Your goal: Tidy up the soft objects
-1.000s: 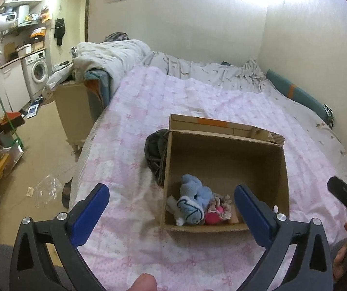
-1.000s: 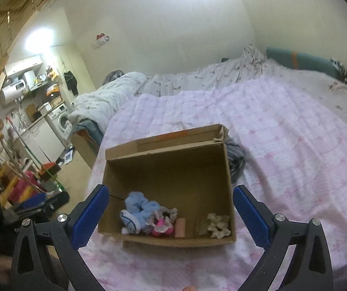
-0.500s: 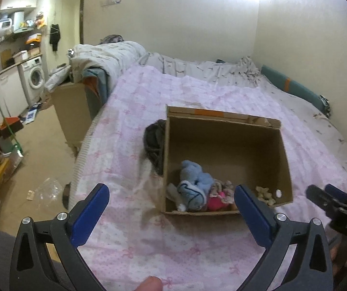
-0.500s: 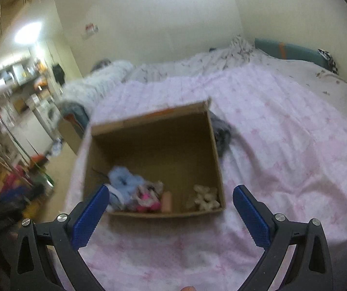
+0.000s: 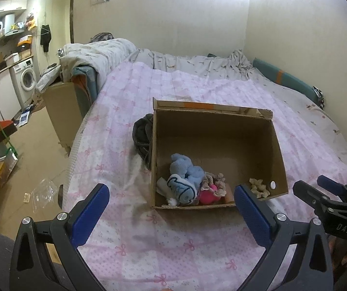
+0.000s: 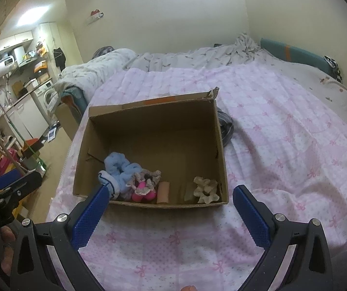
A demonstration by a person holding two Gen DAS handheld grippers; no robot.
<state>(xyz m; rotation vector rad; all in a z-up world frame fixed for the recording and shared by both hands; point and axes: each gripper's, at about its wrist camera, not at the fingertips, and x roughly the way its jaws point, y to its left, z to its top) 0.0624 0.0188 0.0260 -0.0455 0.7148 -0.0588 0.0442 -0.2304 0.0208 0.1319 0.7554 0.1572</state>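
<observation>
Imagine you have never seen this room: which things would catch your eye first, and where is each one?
First comes the open brown cardboard box on the pink bow-patterned bedspread. Along its near wall lie a fluffy light-blue soft toy, a bright pink plush doll beside it, and a small beige fabric piece in the right corner. In the foreground the right claw and the left claw, blue-padded, are both open and hold nothing.

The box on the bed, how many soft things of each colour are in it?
In the cardboard box:
Blue: 1, the blue plush toy
Pink: 1, the pink frilly toy
Peach: 1, the peach roll
Beige: 1, the beige scrunchy thing
Total: 4
</observation>
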